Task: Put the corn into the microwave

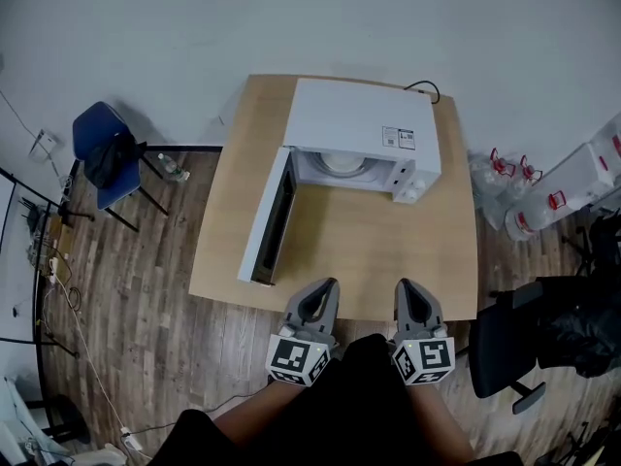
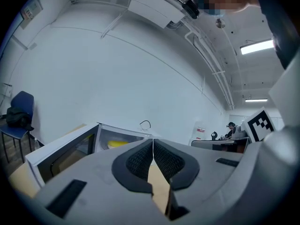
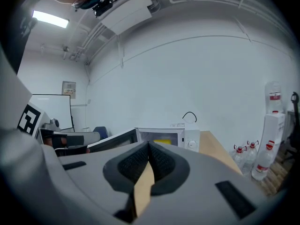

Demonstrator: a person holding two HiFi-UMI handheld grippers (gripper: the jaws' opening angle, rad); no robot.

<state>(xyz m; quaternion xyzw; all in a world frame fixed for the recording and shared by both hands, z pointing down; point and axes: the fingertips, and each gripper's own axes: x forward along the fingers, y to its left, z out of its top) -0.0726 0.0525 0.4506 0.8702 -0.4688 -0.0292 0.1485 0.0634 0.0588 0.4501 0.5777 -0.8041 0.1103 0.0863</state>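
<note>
Corn [image 2: 117, 144] lies inside the open microwave [image 1: 359, 115], far on the table [image 1: 388, 250]. I judge it light, stiff and prone to rolling, best gripped mid-cob. My left tongs [image 1: 326, 286] and right tongs [image 1: 407, 286] are closed and empty.

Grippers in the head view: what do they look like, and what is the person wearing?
Both the left gripper and right gripper are grey, rounded shells with black textured pads, each carrying a cube with black-and-white square markers. The person wears black clothing.
</note>
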